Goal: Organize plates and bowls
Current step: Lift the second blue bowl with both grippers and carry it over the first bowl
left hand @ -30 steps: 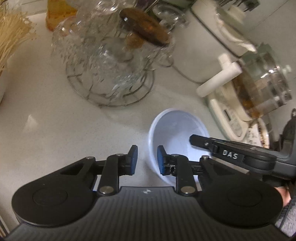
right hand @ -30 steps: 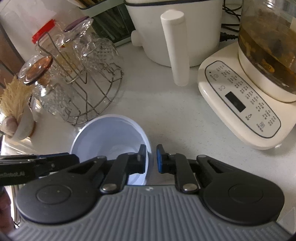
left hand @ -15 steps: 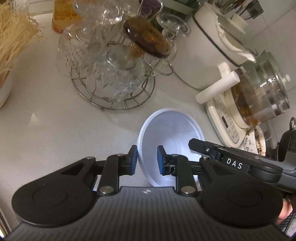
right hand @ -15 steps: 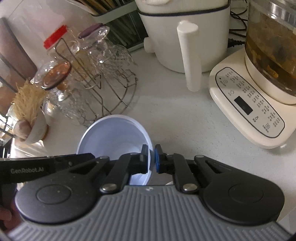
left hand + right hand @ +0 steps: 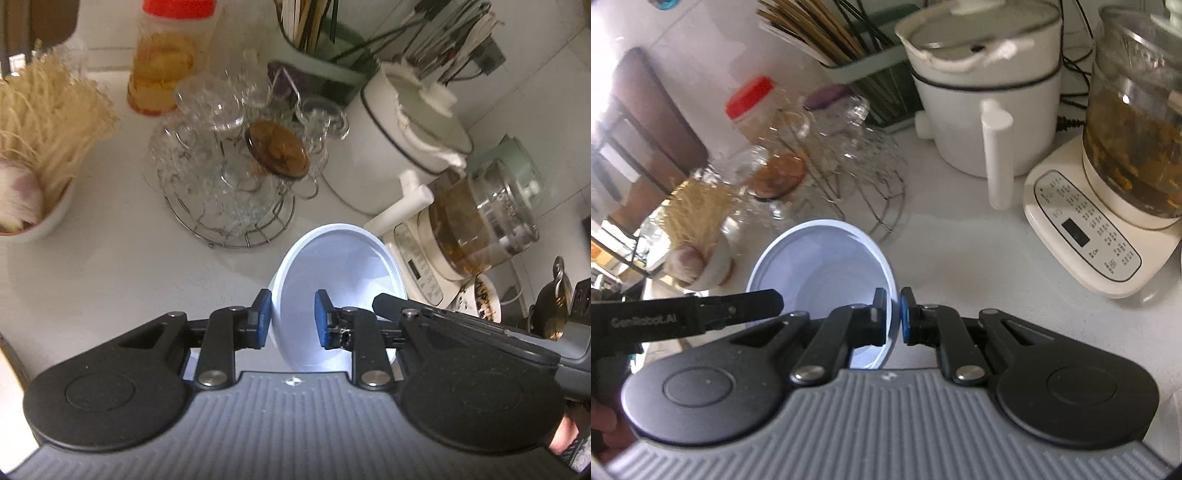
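Note:
A pale blue-white bowl (image 5: 343,266) hangs tilted above the white counter (image 5: 110,266), held from two sides. My left gripper (image 5: 292,319) is shut on the bowl's left wall, one blue pad outside and one inside. My right gripper (image 5: 893,315) is shut on the opposite rim of the same bowl (image 5: 820,258). The rim is pinched thin between its pads. The right gripper's finger (image 5: 391,304) reaches in from the right in the left wrist view. In the right wrist view the left gripper's finger (image 5: 753,304) comes in from the left.
A wire rack of glass cups (image 5: 236,177) stands just behind the bowl. A white electric pot (image 5: 982,92) and a glass kettle of tea on a cream base (image 5: 1100,229) are at the right. At the left stands a bowl of dry straw-like stuff (image 5: 40,122), with a red-lidded jar (image 5: 166,55) behind it.
Both grippers have risen with the bowl between them, so the counter and the rack look farther off. The right jaws drew tighter onto the rim.

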The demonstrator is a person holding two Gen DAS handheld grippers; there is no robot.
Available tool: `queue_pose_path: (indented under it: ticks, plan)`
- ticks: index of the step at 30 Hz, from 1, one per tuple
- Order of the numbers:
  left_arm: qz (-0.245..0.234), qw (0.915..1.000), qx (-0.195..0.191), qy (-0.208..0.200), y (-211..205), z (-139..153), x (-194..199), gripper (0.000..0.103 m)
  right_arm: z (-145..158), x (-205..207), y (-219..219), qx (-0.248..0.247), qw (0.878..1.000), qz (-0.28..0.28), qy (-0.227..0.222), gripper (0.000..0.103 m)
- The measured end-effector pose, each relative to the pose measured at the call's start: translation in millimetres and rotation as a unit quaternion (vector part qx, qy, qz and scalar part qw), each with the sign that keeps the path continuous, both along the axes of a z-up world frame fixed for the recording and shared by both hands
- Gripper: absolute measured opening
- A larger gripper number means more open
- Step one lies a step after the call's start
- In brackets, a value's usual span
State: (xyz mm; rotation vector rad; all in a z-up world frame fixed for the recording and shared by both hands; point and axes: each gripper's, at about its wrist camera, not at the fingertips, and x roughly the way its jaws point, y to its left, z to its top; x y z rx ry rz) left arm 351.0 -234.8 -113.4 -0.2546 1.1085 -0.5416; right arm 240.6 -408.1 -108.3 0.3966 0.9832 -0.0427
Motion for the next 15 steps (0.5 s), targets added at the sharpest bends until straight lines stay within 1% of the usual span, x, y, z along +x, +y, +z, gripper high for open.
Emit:
queue_pose_path:
  ticks: [7,12,15]
  plan:
    - [0.015,0.9994,-0.014,-0.027,20.6,26.5,-19.5,0.028,25.8,-12.7,14.1,-0.002,1.000,0.009,-0.029,0.010]
    - [0.028,0.9984,-0.021,-0.044,40.2,39.5,-36.1,0.028,36.3,-22.6,29.2,-0.002,0.999,0.018,-0.043,0.010]
    - [0.038,0.9977,-0.017,-0.052,53.6,45.0,-46.4,0.028,39.5,-28.4,39.6,0.002,0.998,0.028,-0.048,0.010]
